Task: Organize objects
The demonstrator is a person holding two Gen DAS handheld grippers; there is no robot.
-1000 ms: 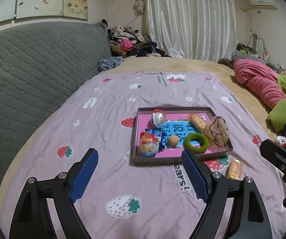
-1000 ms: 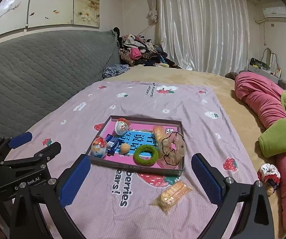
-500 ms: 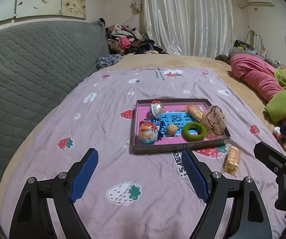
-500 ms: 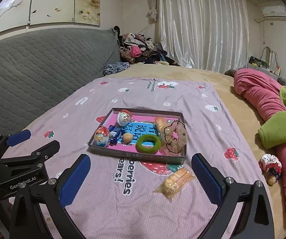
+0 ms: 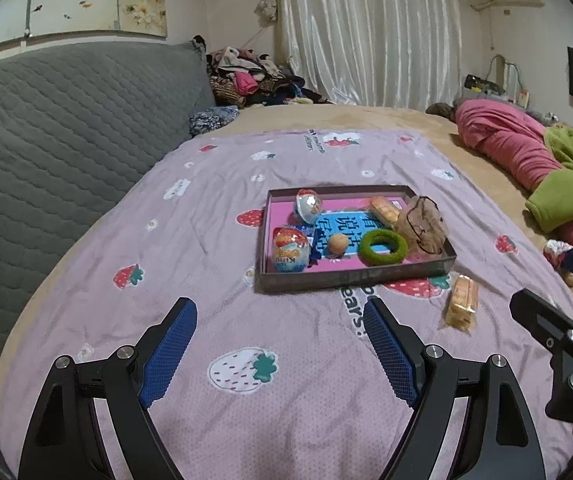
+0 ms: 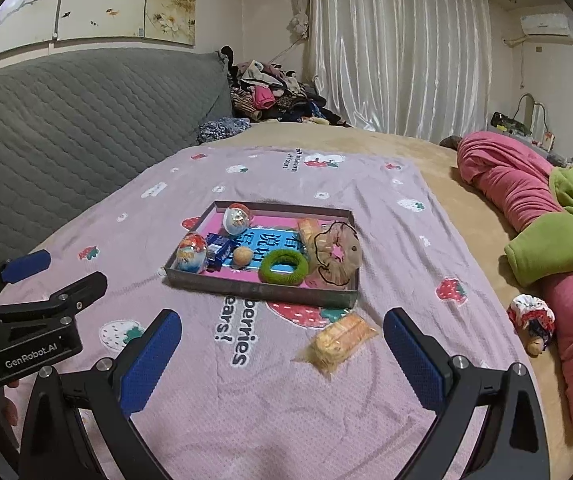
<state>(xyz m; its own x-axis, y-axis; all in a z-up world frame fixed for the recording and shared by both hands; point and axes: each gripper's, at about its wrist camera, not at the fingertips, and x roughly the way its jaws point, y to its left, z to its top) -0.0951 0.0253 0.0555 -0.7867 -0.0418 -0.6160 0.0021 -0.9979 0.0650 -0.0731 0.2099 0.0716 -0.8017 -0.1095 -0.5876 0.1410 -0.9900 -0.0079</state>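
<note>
**Approach on the stray snack pack, both jaws wide and empty**

Right gripper (image 6: 282, 354) has its jaws spread wide, nothing between them. Left gripper (image 5: 280, 340) likewise: jaws wide, empty, over bare blanket in front of the tray's left part.

The one item I can see outside the tray is the wrapped snack pack (image 6: 340, 340), lying on the strawberry-print blanket (image 6: 246, 420) just in front of the tray's near right corner. The shallow tray (image 6: 254, 290) already holds two foil-wrapped eggs, a small blue packet, a small round ball, a green hair tie (image 6: 284, 266), a sheer brown scrunchie (image 6: 336, 254) and another snack pack.

My read: the step in hand is a right-side pickup of the stray pack.

Notes for doing it well:
- It lies at a slant across my view; I would roll the wrist so the pads meet its long sides
- Wrapper looks crinkly and loose, so aim for the body, not the edges
- Blanket is soft; press too deep and cloth gets pinched with it
- Open spot for placing seems to be the pink floor at the tray's back, behind the hair tie
- Keep the left clear of the tray wall
</note>
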